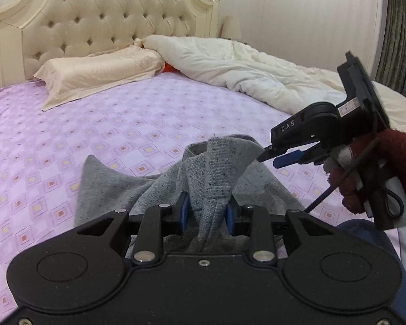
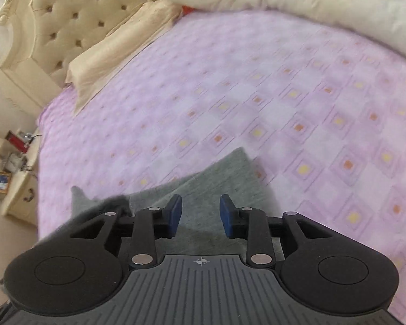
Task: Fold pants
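One pair of grey pants (image 1: 203, 173), two handheld grippers, the left gripper (image 1: 207, 211) and the right gripper (image 2: 200, 211), one gloved hand (image 1: 365, 168), one pillow (image 1: 94, 73), one cream duvet (image 1: 243, 65), one tufted headboard (image 1: 100, 10), and one patterned lilac sheet (image 1: 121, 124).

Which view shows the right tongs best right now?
The left wrist view: it shows the right tongs from the side, jaws apart, tips at the raised fold of the grey pants, with the gloved hand behind. The right wrist view shows only its blue pads above the pants.
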`<state>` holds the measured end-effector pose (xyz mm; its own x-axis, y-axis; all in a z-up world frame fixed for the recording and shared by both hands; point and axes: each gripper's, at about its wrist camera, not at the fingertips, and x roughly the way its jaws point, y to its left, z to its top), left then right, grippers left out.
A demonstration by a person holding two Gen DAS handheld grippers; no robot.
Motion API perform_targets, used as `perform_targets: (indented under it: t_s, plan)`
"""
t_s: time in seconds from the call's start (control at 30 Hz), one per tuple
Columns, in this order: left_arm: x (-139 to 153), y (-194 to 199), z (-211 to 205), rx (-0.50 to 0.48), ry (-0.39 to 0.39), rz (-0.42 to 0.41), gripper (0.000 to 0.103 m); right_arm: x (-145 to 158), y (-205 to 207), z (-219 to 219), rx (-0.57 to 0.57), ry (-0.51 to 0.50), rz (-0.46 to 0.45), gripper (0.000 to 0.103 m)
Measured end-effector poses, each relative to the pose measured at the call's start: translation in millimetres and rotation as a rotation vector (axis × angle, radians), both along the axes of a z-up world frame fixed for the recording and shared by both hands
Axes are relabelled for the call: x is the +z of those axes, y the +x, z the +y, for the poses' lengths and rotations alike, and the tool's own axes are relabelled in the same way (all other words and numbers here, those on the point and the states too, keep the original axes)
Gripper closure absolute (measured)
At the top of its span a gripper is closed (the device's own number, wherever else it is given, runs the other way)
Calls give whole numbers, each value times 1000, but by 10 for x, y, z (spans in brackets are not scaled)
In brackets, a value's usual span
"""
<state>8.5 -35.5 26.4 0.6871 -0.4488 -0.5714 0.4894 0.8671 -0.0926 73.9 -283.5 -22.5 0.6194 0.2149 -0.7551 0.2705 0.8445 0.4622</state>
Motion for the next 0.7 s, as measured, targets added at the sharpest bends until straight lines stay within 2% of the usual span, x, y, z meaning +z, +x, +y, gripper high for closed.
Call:
perform_targets:
  t_s: [0.13, 0.23, 0.33, 0.43, 0.53, 0.7]
  plan:
    - [97, 71, -225, 1, -28, 3, 65, 25, -83, -60, -39, -4, 27, 69]
    - [137, 16, -483, -97, -59, 2, 65, -1, -59, -111, -68, -21, 48, 69]
    - [180, -174, -710, -175, -30, -62, 65, -6, -128, -205, -77, 1, 46, 69]
    - [158, -231, -697, -192, -26, -60, 57, 4, -146, -212, -38, 31, 41, 68]
    - [48, -120, -517, -102, -1, 17, 55, -35, -101, -172, 28, 71, 55, 62]
    - [-216, 166, 60, 140, 19, 164, 58, -132, 18, -88, 130, 84, 121, 56]
